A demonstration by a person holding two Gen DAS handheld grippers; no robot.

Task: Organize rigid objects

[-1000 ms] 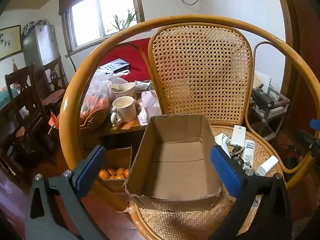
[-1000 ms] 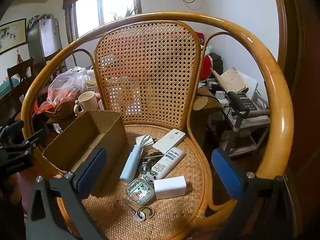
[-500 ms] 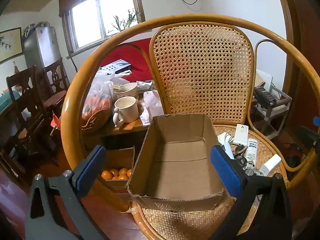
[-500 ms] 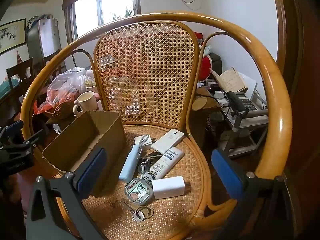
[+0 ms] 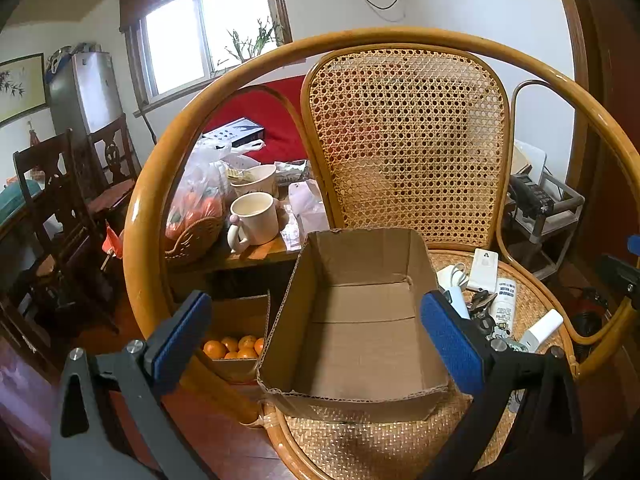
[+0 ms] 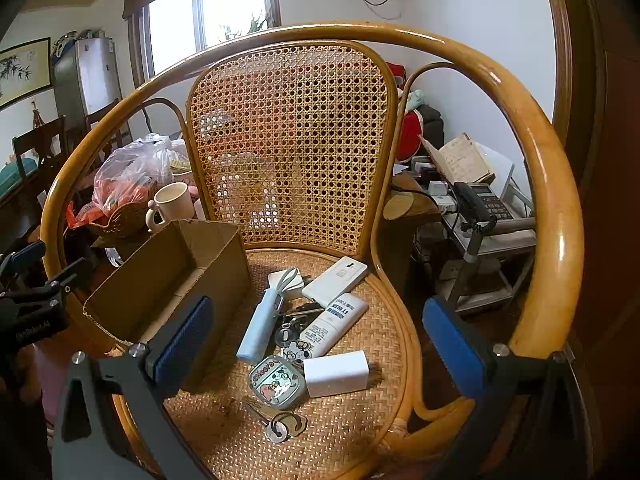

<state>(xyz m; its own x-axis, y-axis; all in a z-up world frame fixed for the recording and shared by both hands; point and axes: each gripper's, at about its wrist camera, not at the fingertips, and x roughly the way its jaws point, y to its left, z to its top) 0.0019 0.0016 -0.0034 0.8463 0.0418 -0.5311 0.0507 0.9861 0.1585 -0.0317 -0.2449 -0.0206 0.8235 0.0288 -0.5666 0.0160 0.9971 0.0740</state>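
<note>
Both wrist views look down, close, at one rattan chair (image 5: 404, 148); left faces its cardboard box (image 5: 360, 320).

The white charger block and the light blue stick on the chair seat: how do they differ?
The white charger block is short and boxy; the light blue stick is long and slim. The block lies near the seat's front, beside the cartoon tin; the stick lies alongside the cardboard box. Both lie flat.

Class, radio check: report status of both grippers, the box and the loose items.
Left gripper open, empty. Right gripper open, empty. Cardboard box empty on chair seat. White charger nearest, unobstructed.
</note>
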